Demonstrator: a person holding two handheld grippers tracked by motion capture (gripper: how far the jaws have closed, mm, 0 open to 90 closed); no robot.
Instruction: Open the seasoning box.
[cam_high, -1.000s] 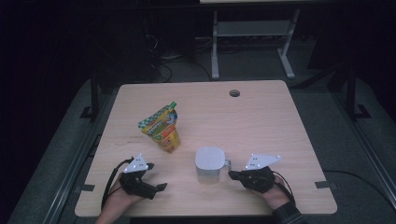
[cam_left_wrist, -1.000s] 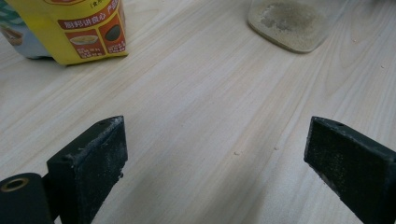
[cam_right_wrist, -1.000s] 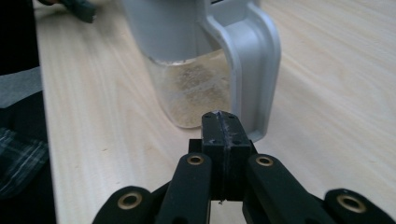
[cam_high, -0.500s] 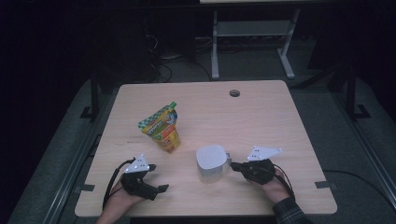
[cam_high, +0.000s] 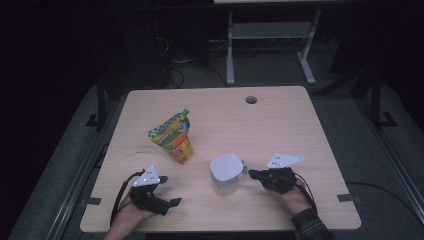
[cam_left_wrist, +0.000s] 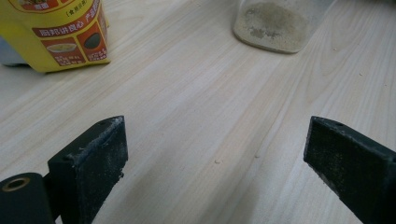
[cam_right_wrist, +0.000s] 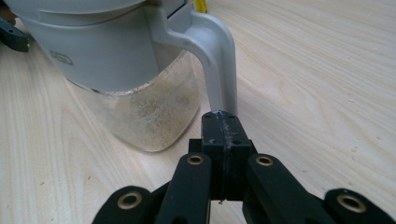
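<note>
Jug sits near the tabletop front edge, a bit right of centre; white lid and handle, clear body with pale residue at the bottom (seen in both gripper views). Handle points to 3 o'clock, toward the right gripper.

Right gripper: jaws together, nothing between them; tips sit at the foot of the handle, right up against it. Actual contact is hard to call. From its own camera the handle is dead ahead at 12 and the jug body fills 10–11.

Left gripper: jaws wide apart, bare tabletop between them. It rests at the front-left, well apart from the jug, at about 8 o'clock from it.

Around: pouch, yellow-green, standing tilted at 10 o'clock from the jug, near but not touching. In the left gripper view it is at 10 o'clock, with the jug at 1 o'clock. Cable hole is at the far edge, about 12–1 o'clock from the jug. Nothing stands between the right gripper and the handle; path between left gripper and pouch is also open.

Versus a second ago: right gripper has crept in toward the jug handle, small move only, jaws unchanged. Left gripper, jug and pouch are where they were.
</note>
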